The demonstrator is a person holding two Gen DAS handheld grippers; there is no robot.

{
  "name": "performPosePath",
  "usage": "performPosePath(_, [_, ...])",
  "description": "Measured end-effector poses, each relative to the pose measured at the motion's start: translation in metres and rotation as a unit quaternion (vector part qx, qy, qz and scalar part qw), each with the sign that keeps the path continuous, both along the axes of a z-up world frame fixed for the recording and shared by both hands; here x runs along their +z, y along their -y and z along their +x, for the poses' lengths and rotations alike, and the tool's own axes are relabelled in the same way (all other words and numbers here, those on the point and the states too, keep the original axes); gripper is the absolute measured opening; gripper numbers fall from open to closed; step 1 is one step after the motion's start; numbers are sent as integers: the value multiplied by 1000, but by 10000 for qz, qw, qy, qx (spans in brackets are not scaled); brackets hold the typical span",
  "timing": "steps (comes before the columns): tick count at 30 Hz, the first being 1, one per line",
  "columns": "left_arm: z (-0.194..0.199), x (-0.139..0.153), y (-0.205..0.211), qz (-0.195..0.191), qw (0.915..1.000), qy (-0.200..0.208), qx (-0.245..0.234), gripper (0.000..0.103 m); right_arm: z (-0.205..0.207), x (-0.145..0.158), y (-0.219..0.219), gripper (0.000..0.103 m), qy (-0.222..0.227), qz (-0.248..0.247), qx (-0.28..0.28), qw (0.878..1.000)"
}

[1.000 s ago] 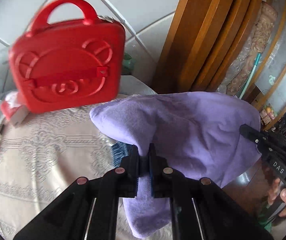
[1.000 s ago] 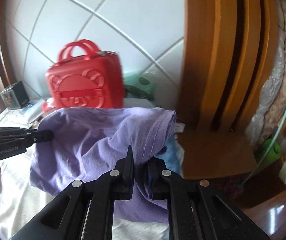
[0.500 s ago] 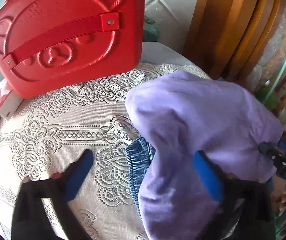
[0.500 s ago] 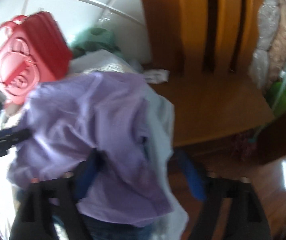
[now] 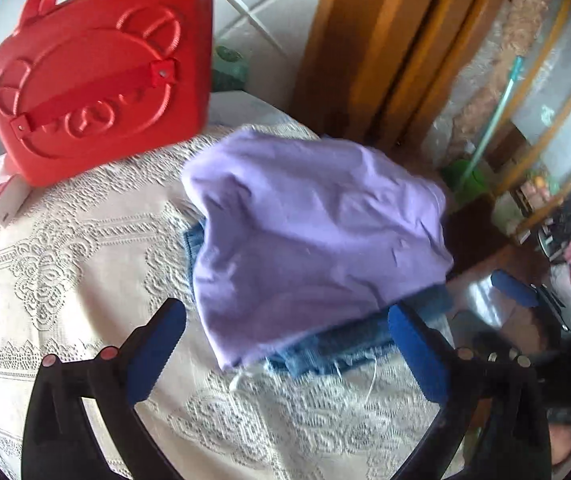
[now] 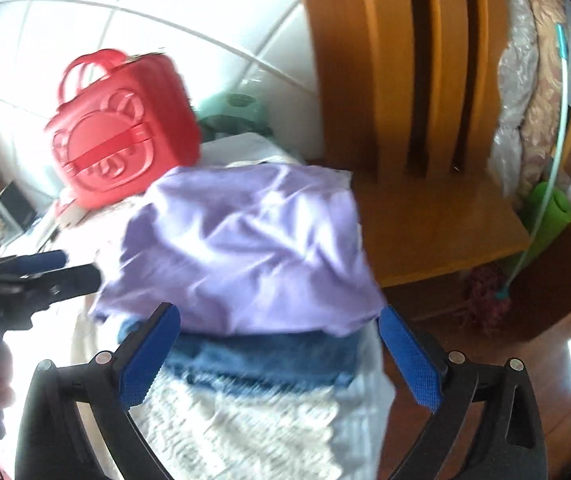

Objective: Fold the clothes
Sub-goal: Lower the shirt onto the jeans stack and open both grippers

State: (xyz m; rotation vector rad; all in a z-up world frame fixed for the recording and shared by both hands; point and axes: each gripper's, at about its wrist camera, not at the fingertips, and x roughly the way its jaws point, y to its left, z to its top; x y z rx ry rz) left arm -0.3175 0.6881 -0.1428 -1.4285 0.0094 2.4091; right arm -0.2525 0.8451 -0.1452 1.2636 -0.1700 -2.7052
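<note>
A folded lilac cotton garment (image 5: 309,236) lies atop blue denim (image 5: 337,348), right of a red bear-embossed case (image 5: 97,80). Left gripper (image 5: 285,344) gapes empty; right gripper (image 6: 279,356) is widening, empty. Lift both away without snagging the fold.

Bare lace tablecloth (image 5: 65,264) lies free left of the clothes; red case (image 5: 97,76) blocks behind.

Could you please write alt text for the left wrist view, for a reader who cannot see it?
A purple garment lies loosely folded on a blue denim piece on a lace tablecloth, with the left gripper open in front of it and holding nothing. A red bear-face case stands behind.
</note>
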Motion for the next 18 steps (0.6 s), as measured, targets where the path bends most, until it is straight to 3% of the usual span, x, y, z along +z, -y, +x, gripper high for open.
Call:
performPosePath(4, [11, -5, -2, -481, 9988, -66, 76, 103, 17, -4, 17, 102, 38, 122, 50, 9999])
performPosePath(18, [16, -5, -4, -454, 9989, -52, 135, 103, 31, -11, 17, 102, 160, 127, -136, 9997])
